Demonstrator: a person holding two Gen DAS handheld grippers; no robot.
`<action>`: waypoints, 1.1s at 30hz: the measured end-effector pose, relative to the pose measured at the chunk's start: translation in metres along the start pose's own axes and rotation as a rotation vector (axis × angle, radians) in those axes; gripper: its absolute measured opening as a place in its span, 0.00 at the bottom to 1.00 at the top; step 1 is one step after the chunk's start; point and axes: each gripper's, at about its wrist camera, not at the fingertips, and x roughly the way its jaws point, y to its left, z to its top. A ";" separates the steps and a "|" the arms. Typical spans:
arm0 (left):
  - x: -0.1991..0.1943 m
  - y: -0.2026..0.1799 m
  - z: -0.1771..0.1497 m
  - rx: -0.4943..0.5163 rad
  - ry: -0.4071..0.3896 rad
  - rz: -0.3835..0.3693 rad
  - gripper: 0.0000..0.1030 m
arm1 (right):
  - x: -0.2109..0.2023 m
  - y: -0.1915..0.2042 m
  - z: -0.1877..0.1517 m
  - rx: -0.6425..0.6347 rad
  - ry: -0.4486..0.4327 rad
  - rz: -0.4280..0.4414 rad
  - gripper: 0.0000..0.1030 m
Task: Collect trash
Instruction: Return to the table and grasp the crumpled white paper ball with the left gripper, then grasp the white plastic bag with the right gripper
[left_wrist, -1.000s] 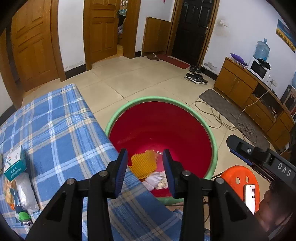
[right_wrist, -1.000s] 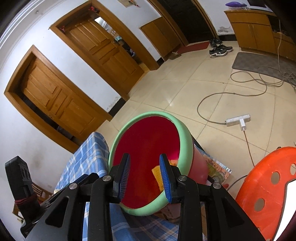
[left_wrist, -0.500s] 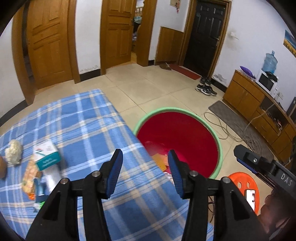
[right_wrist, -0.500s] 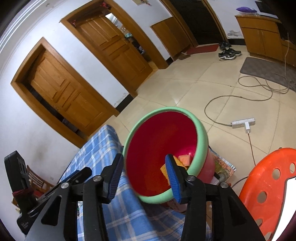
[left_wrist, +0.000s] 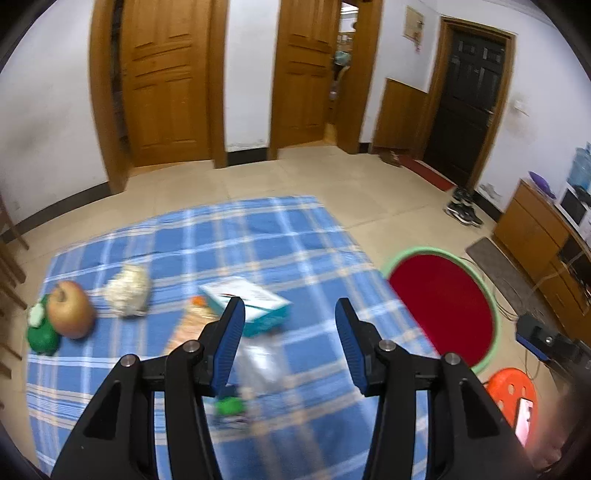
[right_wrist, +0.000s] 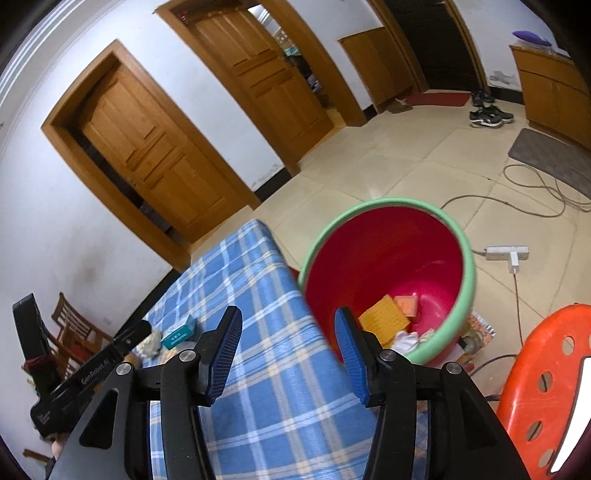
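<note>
My left gripper (left_wrist: 288, 306) hangs open and empty above a table under a blue plaid cloth (left_wrist: 221, 236). On the cloth lie a teal and white box (left_wrist: 245, 302), an orange wrapper (left_wrist: 188, 325), a clear plastic bag (left_wrist: 258, 360), a crumpled paper wad (left_wrist: 127, 286), a brown fruit (left_wrist: 70, 310) and a green item (left_wrist: 42, 334). The red bin with a green rim (left_wrist: 417, 252) stands on the floor at the table's right end. My right gripper (right_wrist: 288, 315) is open and empty over the table edge beside the bin (right_wrist: 469, 273). Yellow scrap (right_wrist: 384, 319), orange scrap (right_wrist: 406, 304) and white paper (right_wrist: 406, 338) lie in it.
An orange plastic stool (right_wrist: 546, 387) stands right of the bin, with a phone (left_wrist: 524, 421) on it. A power strip (right_wrist: 506, 253) and cables lie on the tiled floor. A wooden chair (right_wrist: 70, 332) stands at the table's far left.
Both grippers' jaws stand wider than a second ago. The left one swung left from over the bin to over the items on the table. The right one drew back and up from the bin.
</note>
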 end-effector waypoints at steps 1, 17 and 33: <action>0.000 0.012 0.002 -0.009 -0.003 0.017 0.50 | 0.004 0.005 0.000 -0.005 0.007 0.001 0.52; 0.070 0.134 0.008 -0.069 0.109 0.183 0.55 | 0.068 0.067 -0.014 -0.117 0.106 -0.010 0.52; 0.107 0.159 -0.001 -0.059 0.120 0.252 0.43 | 0.125 0.099 -0.043 -0.221 0.222 0.003 0.52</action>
